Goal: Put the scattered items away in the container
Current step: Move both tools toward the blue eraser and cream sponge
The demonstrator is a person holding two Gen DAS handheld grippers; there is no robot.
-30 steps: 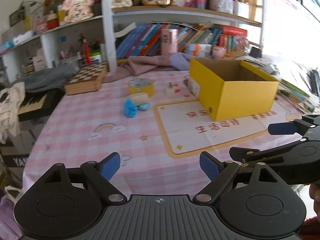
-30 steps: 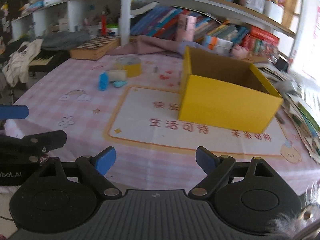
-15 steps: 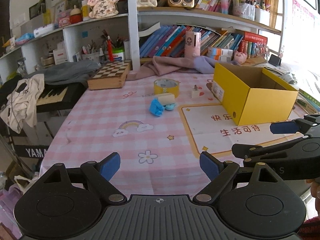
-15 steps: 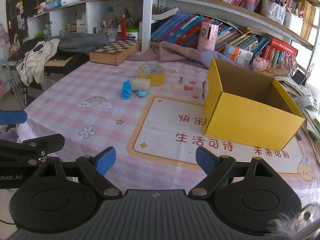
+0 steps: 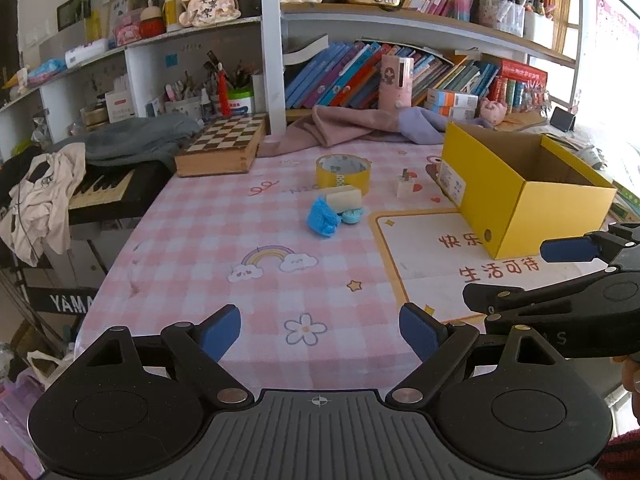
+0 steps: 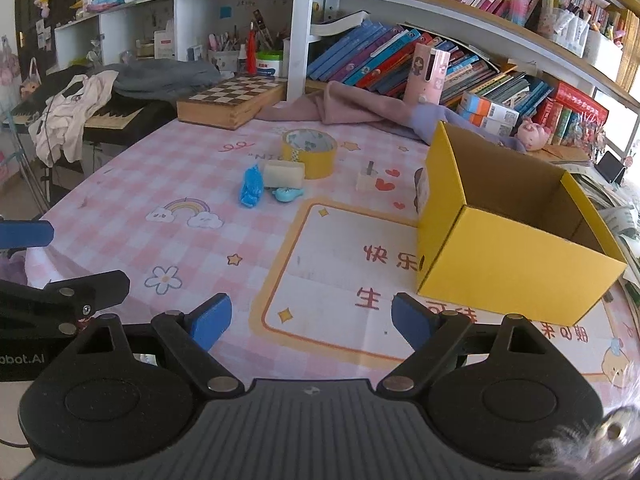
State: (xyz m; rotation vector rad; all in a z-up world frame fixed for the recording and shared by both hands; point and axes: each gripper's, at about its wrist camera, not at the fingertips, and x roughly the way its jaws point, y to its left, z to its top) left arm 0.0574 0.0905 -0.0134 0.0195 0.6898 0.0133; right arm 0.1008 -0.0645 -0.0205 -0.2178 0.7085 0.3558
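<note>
Yellow cardboard box (image 6: 516,258) sits open on your counter (image 5: 192,248), its floor mostly hidden by its walls. Near the tape roll (image 6: 309,152) lie a blue crumpled thing (image 6: 251,185) and a pale block (image 6: 285,173). Your left hand-held gripper (image 5: 320,330) and right hand-held gripper (image 6: 311,320) are both wide and hold nothing.

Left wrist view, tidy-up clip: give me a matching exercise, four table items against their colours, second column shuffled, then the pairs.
Items:
1. tape roll
2. crumpled wad
3. box
4. chessboard case

Colours:
A. blue
B. wooden with checkered top
C. yellow, open, empty as far as visible
D. yellow ring, lying flat

Pairs: 1-D, 2-A, 3-C, 4-B
</note>
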